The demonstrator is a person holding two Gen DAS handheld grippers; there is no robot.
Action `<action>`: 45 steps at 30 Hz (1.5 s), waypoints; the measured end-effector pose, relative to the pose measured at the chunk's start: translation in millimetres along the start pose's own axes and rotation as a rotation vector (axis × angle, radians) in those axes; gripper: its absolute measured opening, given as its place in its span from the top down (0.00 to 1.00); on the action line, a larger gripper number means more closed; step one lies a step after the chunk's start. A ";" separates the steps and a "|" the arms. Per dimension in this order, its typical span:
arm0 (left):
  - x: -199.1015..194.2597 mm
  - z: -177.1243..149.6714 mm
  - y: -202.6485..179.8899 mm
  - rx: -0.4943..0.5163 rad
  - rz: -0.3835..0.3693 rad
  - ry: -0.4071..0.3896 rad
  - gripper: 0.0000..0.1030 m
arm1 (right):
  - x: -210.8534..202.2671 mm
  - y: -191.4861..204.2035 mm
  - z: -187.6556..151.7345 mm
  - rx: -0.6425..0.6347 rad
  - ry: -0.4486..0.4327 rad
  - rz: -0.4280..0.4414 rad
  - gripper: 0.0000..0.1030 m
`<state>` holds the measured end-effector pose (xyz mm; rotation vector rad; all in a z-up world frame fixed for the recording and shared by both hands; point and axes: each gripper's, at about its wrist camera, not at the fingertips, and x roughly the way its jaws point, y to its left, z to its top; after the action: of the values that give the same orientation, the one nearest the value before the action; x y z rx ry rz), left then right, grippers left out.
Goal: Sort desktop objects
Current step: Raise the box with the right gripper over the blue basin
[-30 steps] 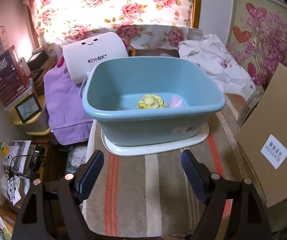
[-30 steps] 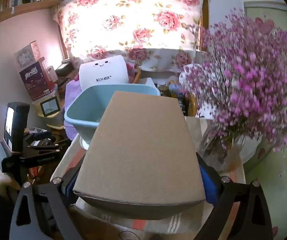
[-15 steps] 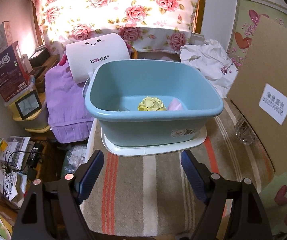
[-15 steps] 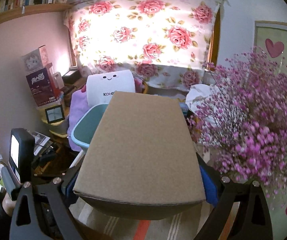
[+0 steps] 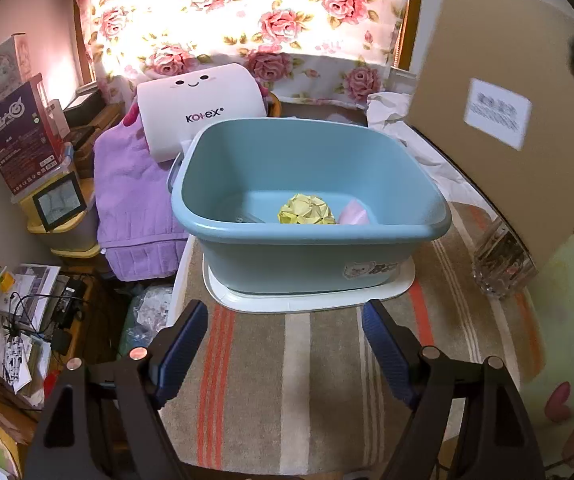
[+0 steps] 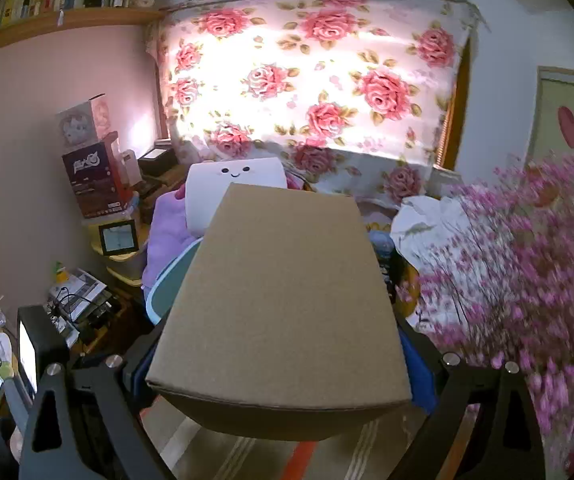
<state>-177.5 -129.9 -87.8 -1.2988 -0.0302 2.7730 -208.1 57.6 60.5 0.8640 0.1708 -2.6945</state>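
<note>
A brown cardboard box point(image 6: 283, 304) fills the right wrist view, clamped between the blue pads of my right gripper point(image 6: 279, 364), which is shut on it. From the left wrist view the same box point(image 5: 499, 120) hangs in the air at the upper right, a white label on its side. A light-blue plastic tub point(image 5: 311, 160) stands on a white tray point(image 5: 311, 300) on the striped cloth; inside lie a yellow paper ball point(image 5: 307, 210) and a pink object point(image 5: 353, 213). My left gripper point(image 5: 285, 332) stands open and empty in front of the tub.
A glass vase point(image 5: 501, 256) with purple-pink flowers point(image 6: 519, 272) stands right of the tub. Behind the tub are a white Kotex pack point(image 5: 199, 108), a purple towel point(image 5: 131, 200) and white cloth point(image 5: 415, 140). Boxes and a small picture frame point(image 5: 59, 200) sit at left.
The right gripper has lifted the cardboard box up and toward the tub; in the left wrist view it rose from the lower right to the upper right. The left gripper stayed put.
</note>
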 end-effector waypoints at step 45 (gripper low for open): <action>49.4 -8.8 14.4 -0.088 0.060 0.109 0.20 | 223.8 36.8 53.4 -0.093 0.096 0.112 0.07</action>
<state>-203.2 -140.4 -132.0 -1.4938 -0.1093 2.7742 -398.2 -44.3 -27.6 0.9465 0.2594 -2.5226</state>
